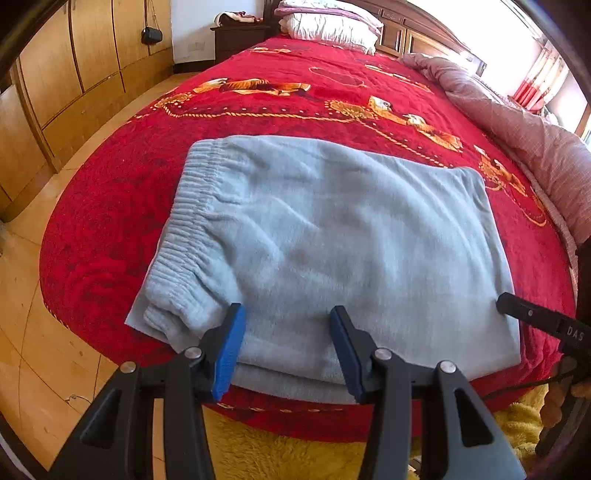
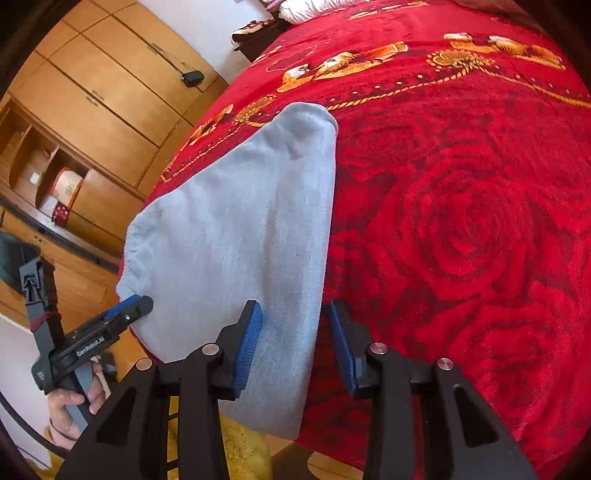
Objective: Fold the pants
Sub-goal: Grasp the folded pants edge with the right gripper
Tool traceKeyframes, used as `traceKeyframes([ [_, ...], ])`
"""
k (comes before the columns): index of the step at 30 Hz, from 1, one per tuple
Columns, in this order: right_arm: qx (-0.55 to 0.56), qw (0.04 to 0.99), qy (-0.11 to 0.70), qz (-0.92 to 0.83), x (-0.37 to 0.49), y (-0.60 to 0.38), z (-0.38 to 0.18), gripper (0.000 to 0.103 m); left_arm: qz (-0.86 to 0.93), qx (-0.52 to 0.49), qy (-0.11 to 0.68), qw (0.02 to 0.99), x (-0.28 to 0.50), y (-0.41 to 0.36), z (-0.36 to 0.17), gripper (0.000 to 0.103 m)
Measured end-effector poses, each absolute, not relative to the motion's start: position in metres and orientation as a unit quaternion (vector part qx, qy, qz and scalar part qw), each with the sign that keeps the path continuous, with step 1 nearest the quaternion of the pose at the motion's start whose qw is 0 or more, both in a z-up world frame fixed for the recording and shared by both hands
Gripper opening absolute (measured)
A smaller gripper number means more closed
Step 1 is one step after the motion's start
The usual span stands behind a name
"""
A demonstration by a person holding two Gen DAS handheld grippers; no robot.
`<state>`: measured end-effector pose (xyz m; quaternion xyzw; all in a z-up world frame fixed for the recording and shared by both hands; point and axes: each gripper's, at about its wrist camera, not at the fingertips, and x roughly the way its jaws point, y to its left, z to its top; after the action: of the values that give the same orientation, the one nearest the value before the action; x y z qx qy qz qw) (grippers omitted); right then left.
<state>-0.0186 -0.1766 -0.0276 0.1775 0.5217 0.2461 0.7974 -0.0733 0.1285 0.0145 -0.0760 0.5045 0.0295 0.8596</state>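
Observation:
Light blue fleece pants (image 1: 332, 236) lie folded flat on the red bedspread (image 1: 110, 206), with the elastic waistband (image 1: 184, 229) at the left. My left gripper (image 1: 288, 332) hovers open over the pants' near edge, its blue pads (image 1: 229, 347) apart and the cloth flat below them. My right gripper (image 2: 295, 332) is open astride the pants' (image 2: 236, 236) right-hand near corner, one pad (image 2: 249, 339) over the cloth, the other over the bedspread (image 2: 461, 221). Each gripper shows in the other's view: the right finger (image 1: 524, 314) at the pants' right edge, the left gripper (image 2: 129, 310) at their left edge.
The bed's foot edge runs just below the pants, with a yellow shaggy rug (image 1: 277, 454) and wood floor (image 1: 44, 332) beneath. A pink quilt (image 1: 517, 129) lies along the right side, pillows (image 1: 332, 22) at the head. Wooden wardrobes (image 1: 74, 74) line the left wall. A hand (image 2: 70, 410) holds the left gripper.

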Motion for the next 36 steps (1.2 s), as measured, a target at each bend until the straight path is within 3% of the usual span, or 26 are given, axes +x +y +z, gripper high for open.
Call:
traceKeyframes([
  [11, 0.175, 0.8, 0.519, 0.245, -0.025, -0.177, -0.025, 0.039, 0.032, -0.073, 0.503, 0.86, -0.073, 0.126, 0.013, 0.053],
  [25, 0.169, 0.805, 0.515, 0.241, -0.025, -0.172, -0.026, 0.039, 0.03, -0.069, 0.502, 0.862, -0.071, 0.119, 0.013, 0.065],
  [29, 0.186, 0.804, 0.51, 0.243, -0.025, -0.173, -0.026, 0.027, 0.032, -0.065, 0.502, 0.862, -0.071, 0.118, 0.014, 0.065],
  [36, 0.196, 0.802, 0.51, 0.241, -0.024, -0.175, -0.025, 0.027, 0.033, -0.06, 0.504, 0.861, -0.071, 0.116, 0.015, 0.066],
])
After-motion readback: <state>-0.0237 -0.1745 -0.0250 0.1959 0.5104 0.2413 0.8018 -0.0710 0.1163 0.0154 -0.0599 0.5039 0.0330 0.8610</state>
